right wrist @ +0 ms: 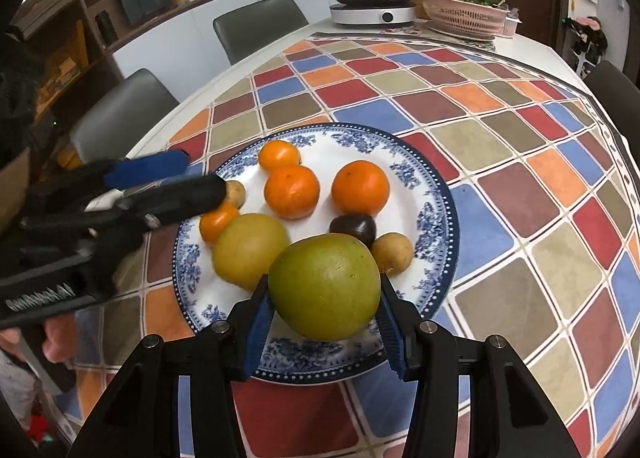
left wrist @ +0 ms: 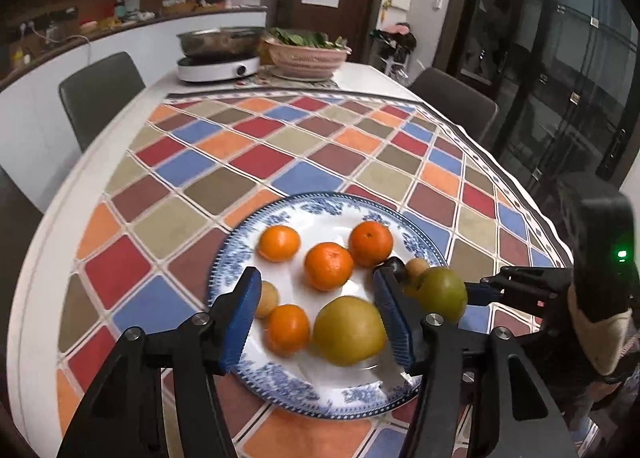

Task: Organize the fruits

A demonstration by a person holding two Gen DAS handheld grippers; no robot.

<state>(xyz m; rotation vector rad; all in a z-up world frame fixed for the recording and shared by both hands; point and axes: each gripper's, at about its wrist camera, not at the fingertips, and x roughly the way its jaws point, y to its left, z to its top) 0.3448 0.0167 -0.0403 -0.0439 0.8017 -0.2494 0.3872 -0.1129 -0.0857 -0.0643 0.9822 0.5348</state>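
A blue-and-white plate (left wrist: 280, 380) (right wrist: 436, 194) holds several oranges (left wrist: 329, 266) (right wrist: 292, 192), a yellow-green pear (left wrist: 349, 331) (right wrist: 250, 250), small brown fruits (right wrist: 392, 253) and a dark round fruit (right wrist: 354, 228). My right gripper (right wrist: 322, 322) is shut on a large green fruit (right wrist: 325, 286) (left wrist: 442, 292) and holds it over the plate's near rim. My left gripper (left wrist: 316, 322) is open and empty over the plate, its jaws either side of an orange (left wrist: 287, 330) and the pear. It shows at the left in the right wrist view (right wrist: 172, 182).
The plate lies on a table with a coloured checked cloth (left wrist: 256, 154). At the far end stand a hot-pot cooker (left wrist: 220, 54) and a pink basket of greens (left wrist: 306, 54). Grey chairs (left wrist: 100, 96) (left wrist: 456, 102) stand around the table.
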